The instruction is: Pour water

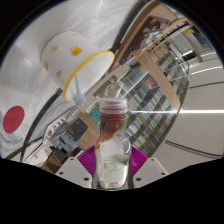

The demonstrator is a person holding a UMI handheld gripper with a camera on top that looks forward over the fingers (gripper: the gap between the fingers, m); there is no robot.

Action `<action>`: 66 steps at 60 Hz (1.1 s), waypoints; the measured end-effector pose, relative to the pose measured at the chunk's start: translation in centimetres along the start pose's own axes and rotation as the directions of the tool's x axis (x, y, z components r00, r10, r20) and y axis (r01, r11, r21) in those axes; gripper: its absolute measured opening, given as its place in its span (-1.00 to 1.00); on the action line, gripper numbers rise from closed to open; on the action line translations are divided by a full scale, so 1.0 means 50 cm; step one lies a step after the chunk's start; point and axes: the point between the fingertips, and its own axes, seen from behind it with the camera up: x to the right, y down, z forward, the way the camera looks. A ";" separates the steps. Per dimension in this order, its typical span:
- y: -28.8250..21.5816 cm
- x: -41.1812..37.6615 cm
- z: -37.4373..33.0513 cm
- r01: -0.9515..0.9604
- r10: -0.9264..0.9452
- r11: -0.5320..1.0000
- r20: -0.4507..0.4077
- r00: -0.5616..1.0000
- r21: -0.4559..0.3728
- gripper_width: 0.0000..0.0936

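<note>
- Clear plastic bottle [113, 140]: see-through wall, white screw cap on top, a band of reddish-brown showing through its upper half, paler and glassy lower down. How much water it holds cannot be told.
- Bottle, position: standing along the gripper's line of sight, its lower part between the two fingers, its cap pointing away from them. It appears lifted, with no support visible beneath it.
- Gripper [113, 160]: narrowly set, both fingers closed against the bottle's lower body, one at each side.
- Pads [88, 159]: magenta, one showing left of the bottle and one right of it, each pressed to the bottle's wall with no gap seen.
- White cup [72, 58]: large, with small yellow spots on its side and a pale yellow handle, lying above and to the left of the bottle's cap, well beyond it. Tilted as seen from here; whether it hangs or stands cannot be told.
- Shelving [155, 85]: light wood frame with several levels, right of the bottle and behind it, slanting steeply across the scene. Contents too small to name.
- White surface [195, 120]: broad, pale, right of the bottle, beyond the shelving.
- Red disc [12, 120]: flat round mark on a white ground, far left of the bottle.
- Dark cables [35, 125]: thin lines running between the red disc and the bottle.
</note>
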 end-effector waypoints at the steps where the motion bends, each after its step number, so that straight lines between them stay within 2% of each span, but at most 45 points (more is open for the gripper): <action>1: -0.010 -0.004 0.000 0.010 -0.010 1.000 0.004 1.000 0.006 -0.13; 7: -0.047 -0.014 -0.006 0.025 -0.026 0.999 0.005 1.000 0.047 -0.14; 11: -0.044 -0.002 -0.008 -0.031 0.031 0.998 -0.009 0.999 0.053 -0.13; 15: -0.015 0.031 -0.014 -0.163 0.165 0.986 -0.032 0.986 0.045 -0.14; 20: 0.037 0.087 -0.021 -0.441 0.442 0.897 -0.050 0.895 0.038 -0.13; 26: 0.116 0.135 -0.035 -0.795 0.793 0.606 -0.061 0.606 -0.015 -0.13; 32: 0.187 0.122 -0.044 -0.989 0.990 0.128 -0.046 0.132 -0.079 -0.13; 33: 0.177 0.116 -0.054 -0.993 0.996 0.064 -0.061 0.070 -0.097 -0.13; 35: 0.198 0.089 -0.052 -0.989 0.995 -0.090 -0.050 -0.085 -0.120 -0.13; 39: 0.175 0.033 -0.054 -0.921 0.937 -0.347 -0.026 -0.348 -0.178 -0.13; 41: 0.118 0.006 -0.054 -0.864 0.888 -0.455 -0.036 -0.458 -0.216 -0.13; 44: 0.122 -0.071 -0.073 -0.778 0.815 -0.564 -0.033 -0.578 -0.277 -0.13; 46: 0.118 -0.114 -0.083 -0.742 0.788 -0.596 -0.048 -0.613 -0.306 -0.13; 48: 0.039 -0.130 -0.072 -0.716 0.773 -0.614 -0.070 -0.630 -0.332 -0.13; 49: 0.070 -0.164 -0.087 -0.707 0.767 -0.618 -0.069 -0.637 -0.344 -0.13; 53: 0.056 -0.232 -0.104 -0.669 0.745 -0.637 -0.083 -0.662 -0.384 -0.13; 54: 0.023 -0.232 -0.096 -0.661 0.743 -0.639 -0.092 -0.663 -0.393 -0.13; 64: -0.059 -0.358 -0.130 -0.634 0.757 -0.609 -0.110 -0.644 -0.477 -0.12; 66: -0.051 -0.348 -0.123 -0.664 0.760 -0.620 -0.108 -0.641 -0.418 -0.10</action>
